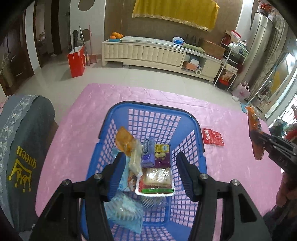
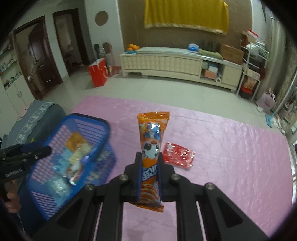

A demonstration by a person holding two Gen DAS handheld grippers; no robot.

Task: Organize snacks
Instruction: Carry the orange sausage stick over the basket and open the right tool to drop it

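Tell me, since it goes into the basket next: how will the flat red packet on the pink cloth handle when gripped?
The flat red foil packet lies flush on the pink tablecloth, so fingers may struggle to get under it. Its glossy, crinkled film looks slippery and probably floppy. It appears thin, so likely light; it should not roll.

Bench cover [image 1: 78, 129]: pink, wrinkled cloth over the whole top.
Chair back [image 1: 24, 148]: at the left edge, draped in grey fabric with a yellow crown and the word "queen".
Cabinet [image 1: 144, 53]: long, cream, low, against the far wall.
Oranges [image 1: 116, 35]: piled on a blue dish at the cabinet's left end.
Red bag [image 1: 77, 62]: stands on the tiled floor, left of the cabinet.
Yellow cloth [image 2: 185, 14]: hangs on the wall above the cabinet.
Rack [image 2: 250, 68]: white, right of the cabinet, crowded with boxes.
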